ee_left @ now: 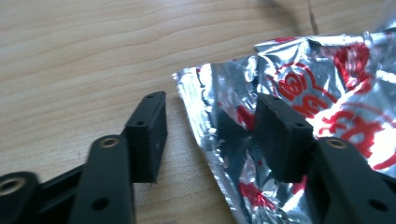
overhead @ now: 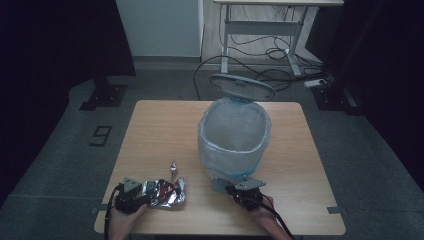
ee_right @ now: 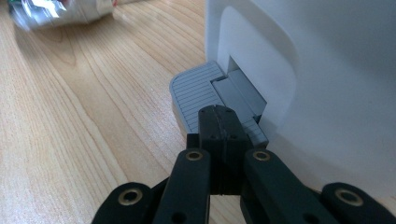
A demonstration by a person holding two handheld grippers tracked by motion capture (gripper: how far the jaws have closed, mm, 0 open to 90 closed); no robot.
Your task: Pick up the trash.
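- High view: a wooden surface (overhead: 150,130) carries a white pedal bin (overhead: 234,140) at centre right, lined with a pale bag, its lid (overhead: 242,86) tipped up at the far side.
- High view: a crumpled silver-and-red foil wrapper (overhead: 167,192) lies near the near-left edge; a small scrap (overhead: 173,167) sits just beyond it, apart.
- High view: the left gripper (overhead: 142,197) is at the wrapper's left end, a hand (overhead: 122,220) behind it; the right gripper (overhead: 235,190) sits at the bin's near base, over the grey pedal (overhead: 220,185).
- Left gripper view: the fingers (ee_left: 149,135) stand part-way apart. One rests on bare wood just left of the wrapper (ee_left: 299,93); the other lies over the foil.
- Left gripper view: the wrapper's left edge runs between the two fingers. The fingers are not clamped on it, so the gripper is released.
- Right gripper view: the right gripper (ee_right: 219,121) has its fingers clenched flat together with nothing between them.
- Right gripper view: the tips rest on the ribbed grey pedal (ee_right: 196,93), close to where it enters the slot in the bin wall (ee_right: 327,70).
- Right gripper view: the wrapper (ee_right: 60,11) appears blurred at the far-left corner, well apart from the pedal.
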